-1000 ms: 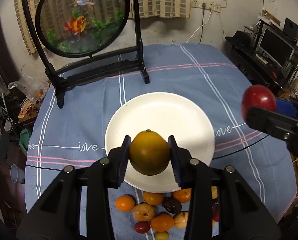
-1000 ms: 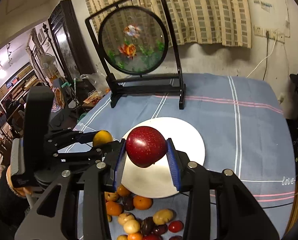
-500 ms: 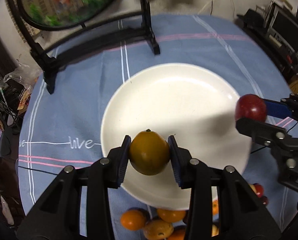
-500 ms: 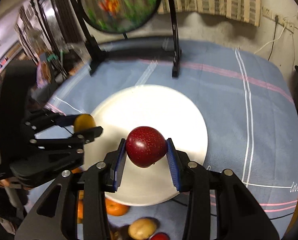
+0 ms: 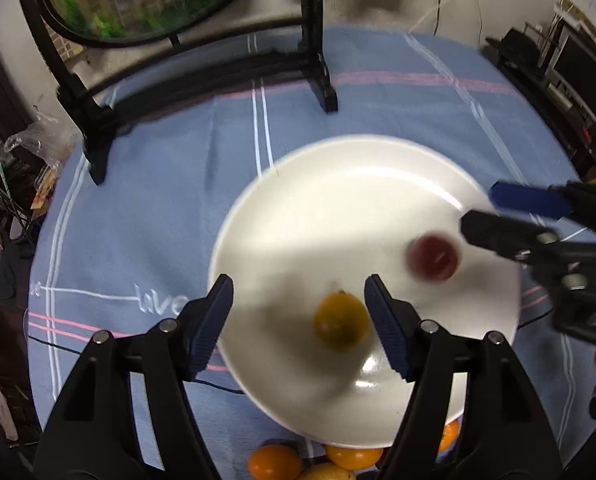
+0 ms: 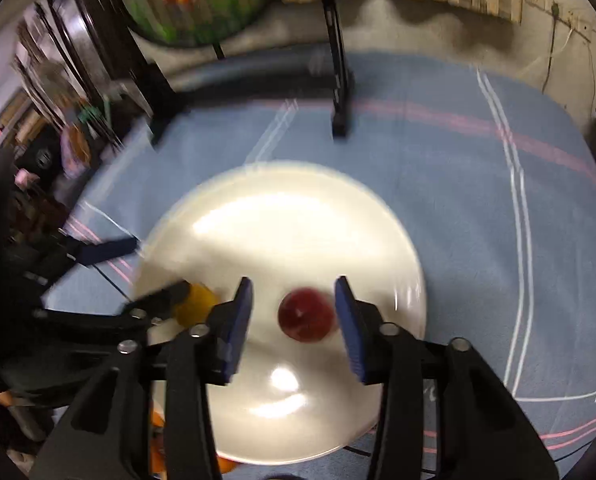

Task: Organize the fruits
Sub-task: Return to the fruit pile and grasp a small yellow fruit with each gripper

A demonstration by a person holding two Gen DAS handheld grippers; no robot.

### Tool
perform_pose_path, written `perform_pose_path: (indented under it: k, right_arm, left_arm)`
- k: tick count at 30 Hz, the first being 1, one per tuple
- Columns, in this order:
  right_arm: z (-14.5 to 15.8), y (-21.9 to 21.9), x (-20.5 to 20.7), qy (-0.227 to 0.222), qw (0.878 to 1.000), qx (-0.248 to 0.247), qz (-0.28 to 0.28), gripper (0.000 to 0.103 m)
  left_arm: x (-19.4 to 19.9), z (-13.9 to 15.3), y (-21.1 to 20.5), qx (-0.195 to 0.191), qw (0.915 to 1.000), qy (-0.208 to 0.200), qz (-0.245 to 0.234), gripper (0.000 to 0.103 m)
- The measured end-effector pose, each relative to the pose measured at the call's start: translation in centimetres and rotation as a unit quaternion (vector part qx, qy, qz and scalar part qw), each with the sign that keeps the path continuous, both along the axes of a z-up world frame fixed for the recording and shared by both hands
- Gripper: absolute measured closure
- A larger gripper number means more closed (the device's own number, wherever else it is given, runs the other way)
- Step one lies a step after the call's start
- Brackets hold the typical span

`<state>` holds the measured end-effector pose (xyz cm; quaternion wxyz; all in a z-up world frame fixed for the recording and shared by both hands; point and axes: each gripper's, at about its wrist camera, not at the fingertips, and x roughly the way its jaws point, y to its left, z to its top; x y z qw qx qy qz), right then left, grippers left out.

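Both grippers are letting go at once! The left gripper [image 5: 298, 316] is showing its jaws just sprung apart, and the round yellow-orange citrus fruit [image 5: 341, 323] that was pinched between them half a second back is now sitting loose below, off towards the right-hand finger, down on the wide white ceramic plate [image 5: 318, 200]. No pad is touching it; there is clear plate showing on either side.

Same story on the other side: the right gripper [image 6: 293, 320] is also just opening, jaws standing wide, and the round dark-red fruit [image 6: 306, 314] is lying blurred on the plate between the fingers, free of both blue pads [image 6: 348, 320]. The blur suggests it may be dropping or rolling as we watch, though that is hard to call.

So two fruits are on the plate, near each other in the half closest to the grippers, the red one just ahead of the right gripper's fingertips in the left view.

For the job, that looks like one double delivery done. Behind and beneath the left gripper, off the plate's near rim, the remaining orange fruits on the blue striped tablecloth [image 5: 273, 462] are waiting, so more trips are likely needed.
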<state>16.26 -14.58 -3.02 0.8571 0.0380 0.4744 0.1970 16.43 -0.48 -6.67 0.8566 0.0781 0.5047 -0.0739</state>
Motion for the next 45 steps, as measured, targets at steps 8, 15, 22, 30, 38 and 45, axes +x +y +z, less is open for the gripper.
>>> perform_pose_path:
  k: [8, 15, 22, 30, 38, 45]
  right_arm:
    - [11.1, -2.7, -7.7, -0.14, 0.99, 0.033, -0.005, 0.04]
    - [1.0, -1.4, -20.2, -0.048, 0.995, -0.047, 0.075, 0.04]
    - [-6.9, 0.4, -27.7, 0.054, 0.993, -0.049, 0.096, 0.041]
    - [-8.8, 4.2, -25.0, 0.086, 0.992, -0.012, 0.092, 0.063]
    - [-9.7, 5.7, -23.8, 0.09, 0.992, 0.006, 0.086, 0.068]
    - [-9.0, 4.8, -24.7, 0.092, 0.991, -0.01, 0.1, 0.075]
  left_arm:
    - [-4.9, 8.0, 3.7, -0.009, 0.9951, -0.096, 0.021, 0.021]
    - [-13.2, 4.5, 6.2, 0.004, 0.9985, -0.054, 0.013, 0.019]
    - [-21.5, -1.4, 5.0, -0.024, 0.9986, 0.032, -0.035, 0.019]
    - [-23.1, -3.4, 5.8, -0.015, 0.9983, 0.054, -0.015, 0.019]
    - [-23.4, -3.5, 6.5, -0.026, 0.9976, 0.064, -0.01, 0.019]
    - [-23.1, -3.9, 5.5, -0.036, 0.9966, 0.069, -0.029, 0.019]
